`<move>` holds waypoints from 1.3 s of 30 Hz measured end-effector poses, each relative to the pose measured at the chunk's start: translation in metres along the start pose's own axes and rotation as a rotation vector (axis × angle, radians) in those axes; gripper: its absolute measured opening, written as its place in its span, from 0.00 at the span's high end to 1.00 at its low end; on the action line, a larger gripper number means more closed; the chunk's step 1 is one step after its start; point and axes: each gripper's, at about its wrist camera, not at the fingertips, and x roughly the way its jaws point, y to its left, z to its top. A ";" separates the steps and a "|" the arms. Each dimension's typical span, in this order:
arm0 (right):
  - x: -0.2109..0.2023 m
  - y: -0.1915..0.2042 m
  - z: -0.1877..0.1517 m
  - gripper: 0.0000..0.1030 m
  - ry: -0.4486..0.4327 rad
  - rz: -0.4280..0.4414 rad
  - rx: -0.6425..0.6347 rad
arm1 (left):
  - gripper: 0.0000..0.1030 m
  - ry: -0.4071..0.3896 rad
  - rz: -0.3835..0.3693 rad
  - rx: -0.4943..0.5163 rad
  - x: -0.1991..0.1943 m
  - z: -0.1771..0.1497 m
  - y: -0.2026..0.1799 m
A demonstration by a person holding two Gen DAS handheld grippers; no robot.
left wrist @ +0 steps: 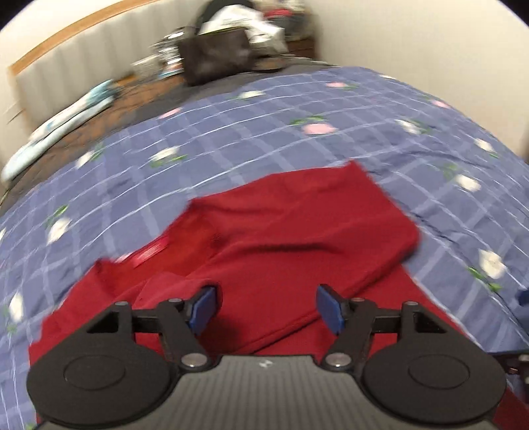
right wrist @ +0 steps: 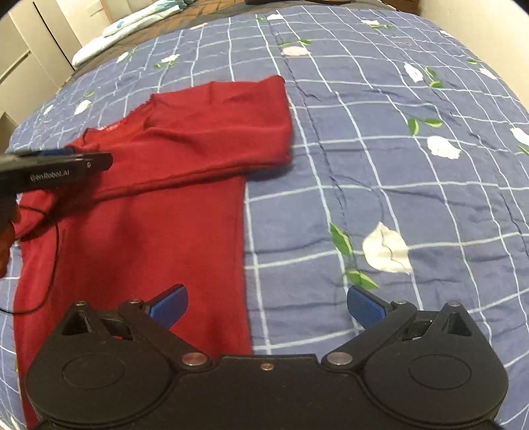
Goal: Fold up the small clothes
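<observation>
Red shirt (right wrist: 158,198) lies flat on a blue checked bedspread (right wrist: 380,165) with white and pink flower prints. One sleeve is folded across the chest, its cuff end lying at the shirt's right edge in the right wrist view. The collar, with a red label (left wrist: 150,253) inside it, sits at the far end of the garment, left of the folded sleeve. Left gripper (left wrist: 267,306) hovers over the lower body of the shirt, blue pads (left wrist: 203,306) set well apart with nothing between them — only red cloth shows below the gap, and whether the tips touch the fabric cannot be told from this blurred view. Right gripper (right wrist: 266,306) sits over the shirt's right side edge: its left pad (right wrist: 168,307) is above red cloth, the right pad above bare bedspread, jaws spread wide and holding nothing. In the right wrist view the left gripper (right wrist: 56,165) shows side-on at the left edge, above the shirt's shoulder area, with a thin black cable (right wrist: 54,251) looping down across the red cloth. Beyond the bedspread, a white and pale-blue pillow (right wrist: 125,29) lies near the far left corner. A dark bag (left wrist: 215,59) and a blurred pile of clutter sit past the bed — details not readable.
</observation>
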 end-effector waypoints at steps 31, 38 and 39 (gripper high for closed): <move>0.034 0.176 0.061 0.12 -0.246 0.049 -0.315 | 0.01 0.072 -0.034 -0.674 -0.084 -0.157 0.161; 0.059 0.265 0.048 0.23 -0.268 0.085 -0.508 | 0.01 0.011 0.093 -0.883 -0.084 -0.177 0.240; 0.063 0.270 0.047 0.24 -0.270 0.069 -0.526 | 0.01 -0.005 0.083 -0.891 -0.081 -0.176 0.246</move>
